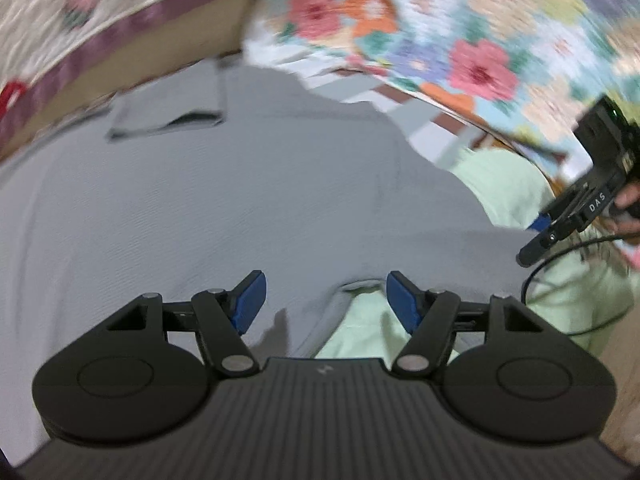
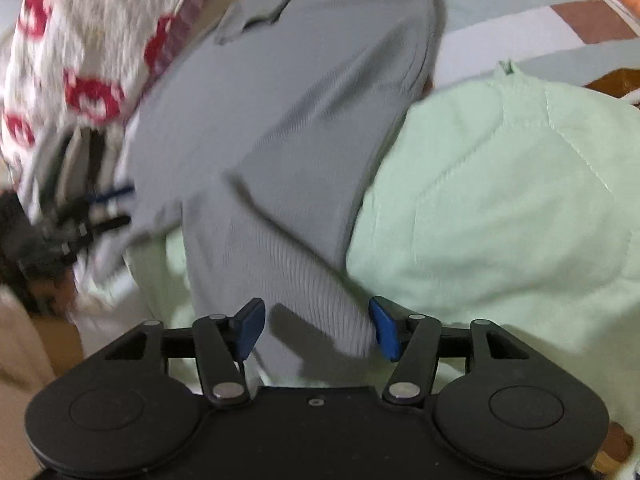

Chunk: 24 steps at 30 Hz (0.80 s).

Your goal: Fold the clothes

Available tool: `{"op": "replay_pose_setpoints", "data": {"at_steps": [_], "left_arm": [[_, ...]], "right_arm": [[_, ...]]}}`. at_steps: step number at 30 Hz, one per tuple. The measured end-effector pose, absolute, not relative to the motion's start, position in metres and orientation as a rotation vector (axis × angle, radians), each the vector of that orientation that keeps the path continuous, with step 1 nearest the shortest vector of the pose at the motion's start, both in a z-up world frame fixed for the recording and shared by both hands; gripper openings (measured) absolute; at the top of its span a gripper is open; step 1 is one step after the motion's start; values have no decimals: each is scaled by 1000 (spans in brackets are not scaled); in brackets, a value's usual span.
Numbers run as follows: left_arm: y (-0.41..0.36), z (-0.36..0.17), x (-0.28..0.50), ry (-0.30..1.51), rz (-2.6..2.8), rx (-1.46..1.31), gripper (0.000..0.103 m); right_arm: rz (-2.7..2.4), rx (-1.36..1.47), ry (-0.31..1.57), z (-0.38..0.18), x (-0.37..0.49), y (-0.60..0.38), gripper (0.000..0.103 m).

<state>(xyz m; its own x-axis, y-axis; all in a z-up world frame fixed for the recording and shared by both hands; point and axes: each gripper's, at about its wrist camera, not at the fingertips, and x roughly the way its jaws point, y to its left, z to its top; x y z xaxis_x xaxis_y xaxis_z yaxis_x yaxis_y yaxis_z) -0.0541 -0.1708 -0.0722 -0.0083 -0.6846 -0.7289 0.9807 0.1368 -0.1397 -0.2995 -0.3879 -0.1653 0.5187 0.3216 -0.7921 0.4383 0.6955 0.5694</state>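
Observation:
A grey polo shirt (image 1: 240,200) (image 2: 280,100) lies spread on the bed, its collar (image 1: 168,116) at the far end. A pale green garment (image 1: 508,188) (image 2: 500,200) lies beside it and partly under its near edge. My left gripper (image 1: 324,300) hovers open over the shirt's near hem, with nothing between its blue pads. My right gripper (image 2: 316,324) is open too; a ribbed grey strip of the shirt lies below and between its fingers, not pinched. Each gripper shows in the other's view: the right (image 1: 536,240) at the side, the left (image 2: 100,208) blurred.
A flowered quilt (image 1: 480,40) is bunched at the far right. A white fabric with red motifs (image 2: 80,60) and a purple border (image 1: 120,28) lies along the left. A striped sheet (image 2: 520,8) covers the bed. A hand (image 1: 628,200) and a black cable (image 1: 560,248) are at the right.

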Motion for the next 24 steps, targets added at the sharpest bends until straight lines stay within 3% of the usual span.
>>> {"op": "replay_pose_setpoints", "data": {"at_steps": [2, 3, 4, 14, 20, 24], "left_arm": [[-175, -72, -60, 763, -1431, 483, 66], [-177, -72, -61, 763, -1445, 476, 66], [-178, -72, -62, 762, -1456, 472, 66], [-185, -62, -56, 746, -1484, 416, 67], [-197, -58, -41, 807, -1526, 276, 71], [-218, -75, -31, 944, -1541, 180, 74]], "right_arm": [[-74, 771, 1043, -163, -303, -376, 49], [-81, 753, 1021, -162, -303, -372, 13], [-87, 757, 995, -160, -303, -371, 7], [-49, 631, 746, -115, -215, -380, 7], [-21, 597, 704, -107, -147, -387, 7], [-55, 557, 756, -119, -119, -391, 7]]}}
